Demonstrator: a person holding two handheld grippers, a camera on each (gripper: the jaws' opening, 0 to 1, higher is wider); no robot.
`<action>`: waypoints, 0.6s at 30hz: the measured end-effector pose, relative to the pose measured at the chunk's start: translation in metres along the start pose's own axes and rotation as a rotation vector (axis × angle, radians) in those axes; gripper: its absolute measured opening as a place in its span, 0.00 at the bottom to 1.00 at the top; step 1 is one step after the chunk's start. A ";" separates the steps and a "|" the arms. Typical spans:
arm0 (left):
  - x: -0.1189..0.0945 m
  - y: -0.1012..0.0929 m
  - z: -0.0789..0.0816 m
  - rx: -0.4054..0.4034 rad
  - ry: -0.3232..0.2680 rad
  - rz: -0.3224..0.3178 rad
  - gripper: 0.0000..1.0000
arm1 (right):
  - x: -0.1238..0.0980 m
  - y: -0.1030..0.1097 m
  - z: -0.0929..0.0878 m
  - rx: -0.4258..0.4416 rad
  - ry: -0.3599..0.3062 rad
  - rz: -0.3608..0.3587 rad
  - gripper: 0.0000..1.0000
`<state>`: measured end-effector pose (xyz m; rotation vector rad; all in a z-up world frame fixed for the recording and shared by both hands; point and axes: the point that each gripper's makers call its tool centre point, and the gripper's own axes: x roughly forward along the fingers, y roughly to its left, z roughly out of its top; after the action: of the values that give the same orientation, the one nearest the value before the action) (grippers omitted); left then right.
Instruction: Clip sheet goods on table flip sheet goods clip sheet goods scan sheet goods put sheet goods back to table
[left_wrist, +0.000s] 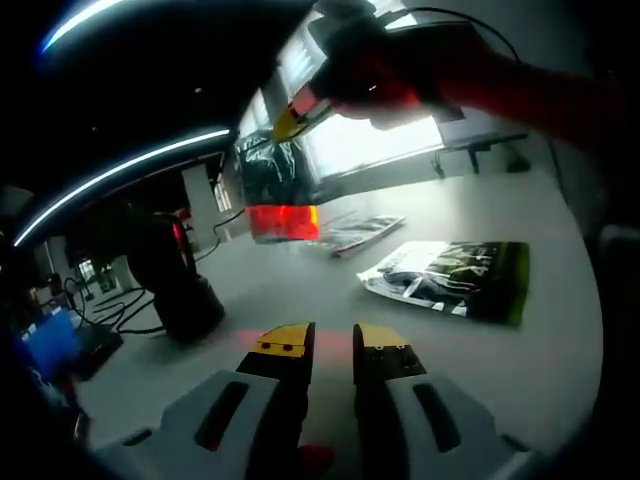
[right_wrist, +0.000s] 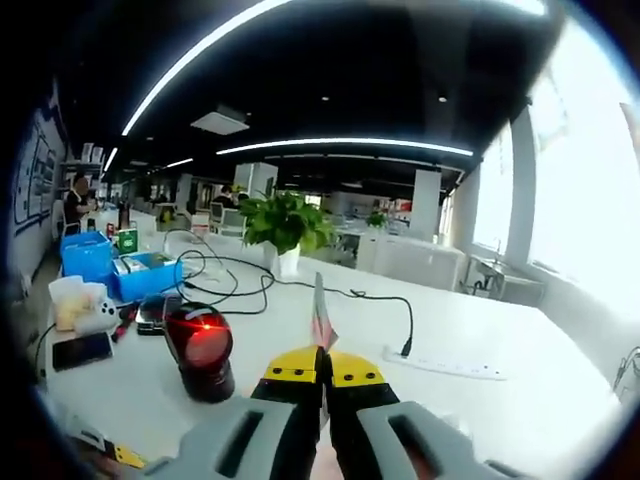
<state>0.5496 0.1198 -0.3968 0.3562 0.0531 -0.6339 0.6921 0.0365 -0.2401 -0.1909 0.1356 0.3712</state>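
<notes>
Above the white table (left_wrist: 560, 350), in the left gripper view, the right gripper (left_wrist: 290, 122) hung in the air, its yellow-tipped jaws clamped on the top edge of a dark glossy foil sheet packet (left_wrist: 272, 185). A red glow lay across the lower edge of that packet. The packet hung well above the table surface and apart from everything on it. Below it and to the left on the table stood a black dome-shaped barcode scanner (left_wrist: 180, 280). The left gripper (left_wrist: 332, 342), grey with yellow tips, rose from the bottom of its own view with the jaws slightly apart and nothing between them. On the table beyond its tips lay a flat black-and-green printed sheet packet (left_wrist: 455, 280), and farther off, near the held packet's lower edge, a second flat pale sheet packet (left_wrist: 355, 232).

Seen in the right gripper view, the right gripper's jaws were closed together on the thin edge of the held packet (right_wrist: 320, 315), which stood edge-on between the tips. Left of the tips on the table the scanner (right_wrist: 200, 350) showed a lit red window. Behind it sat a blue plastic bin (right_wrist: 120, 270), black cables (right_wrist: 240, 285) and a green potted plant in a white pot (right_wrist: 285, 230). A white power strip (right_wrist: 440, 365) lay on the table to the right.
</notes>
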 end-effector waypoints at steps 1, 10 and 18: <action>0.000 0.000 0.000 0.000 0.000 0.001 0.08 | -0.002 -0.001 0.001 -0.010 -0.002 0.003 0.00; 0.001 0.001 -0.001 0.003 0.002 0.001 0.08 | -0.010 -0.015 0.000 -0.034 -0.003 0.033 0.00; 0.001 0.001 -0.001 0.007 0.004 0.002 0.08 | -0.022 -0.026 -0.001 -0.072 0.009 0.112 0.00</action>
<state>0.5511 0.1200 -0.3978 0.3645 0.0546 -0.6310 0.6811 0.0048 -0.2329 -0.2570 0.1425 0.4869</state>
